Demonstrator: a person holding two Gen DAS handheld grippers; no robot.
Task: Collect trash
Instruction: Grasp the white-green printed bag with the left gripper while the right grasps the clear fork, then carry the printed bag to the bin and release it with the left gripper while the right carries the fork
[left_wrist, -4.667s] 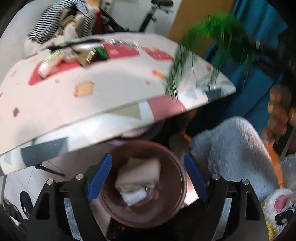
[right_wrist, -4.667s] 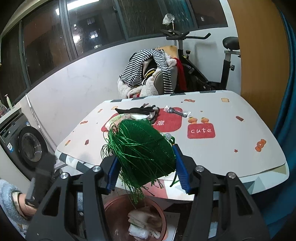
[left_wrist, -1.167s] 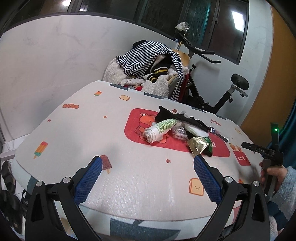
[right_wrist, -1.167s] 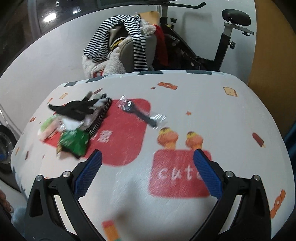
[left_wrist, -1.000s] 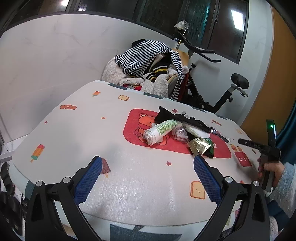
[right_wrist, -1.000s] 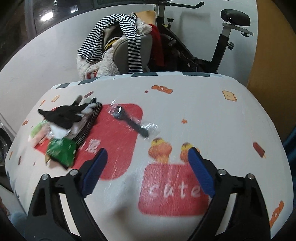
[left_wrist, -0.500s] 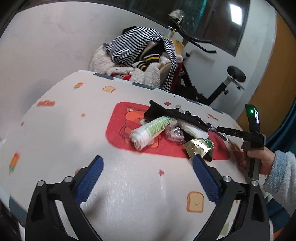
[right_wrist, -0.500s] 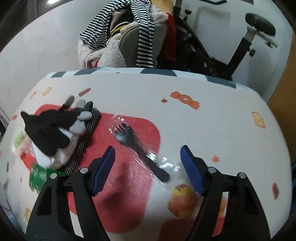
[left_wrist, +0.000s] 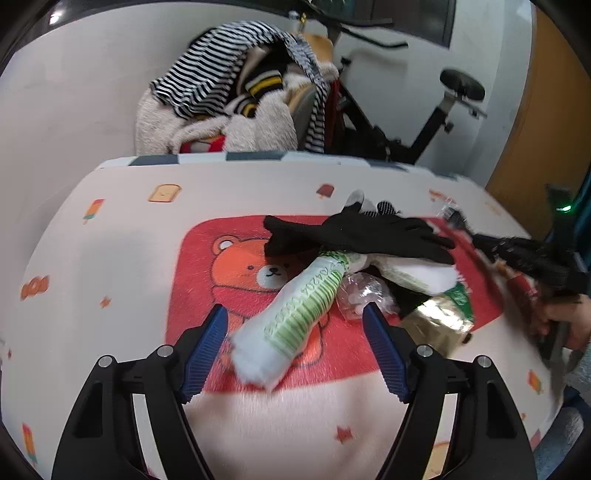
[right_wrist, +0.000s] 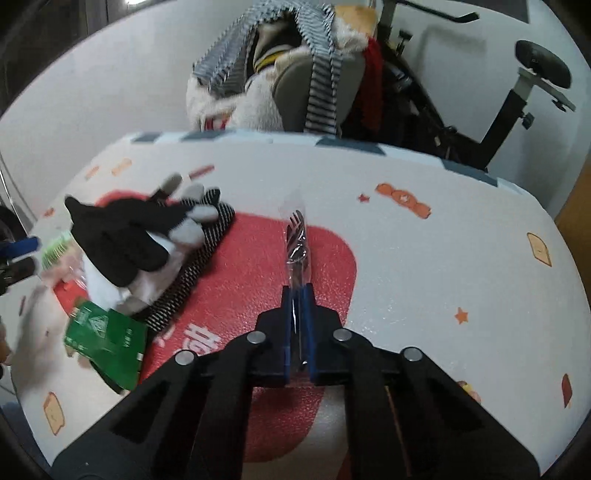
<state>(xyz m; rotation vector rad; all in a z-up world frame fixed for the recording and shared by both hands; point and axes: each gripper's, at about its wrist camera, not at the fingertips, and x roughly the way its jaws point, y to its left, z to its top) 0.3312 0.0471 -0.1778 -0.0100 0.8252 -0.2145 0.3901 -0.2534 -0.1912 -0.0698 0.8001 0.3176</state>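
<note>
right gripper (right_wrist: 298, 295): clamped shut on the wrapped fork (right_wrist: 295, 236), pads pinching the handle end. The tines stick out ahead of me over the red patch.
left gripper (left_wrist: 293, 332): jaws closing in, the paper roll (left_wrist: 295, 314) sits between the pads but isn't pinched yet.
trash pile: roll, crinkly clear wrap (left_wrist: 360, 293) and foil packet (left_wrist: 439, 317) all bunched together in the left view, with a black glove (left_wrist: 354, 232) draped over the top.
same pile from the right: glove (right_wrist: 129, 236) and green packet (right_wrist: 105, 338) lie well to the left of the fork, not touching it.
table (right_wrist: 443, 240): far edge curves behind the pile. Right of the fork it's all bare cloth, lots of room to swing that way.
near side: bare cloth below my left fingers too.
behind: chair heaped with clothes (left_wrist: 240, 92) just past the far edge, exercise bike (left_wrist: 424, 122) next to it.
vs a second ago: both grippers were wide open over the table back then. Now the right one has shut on the fork, and the left has dropped in close around the roll.
</note>
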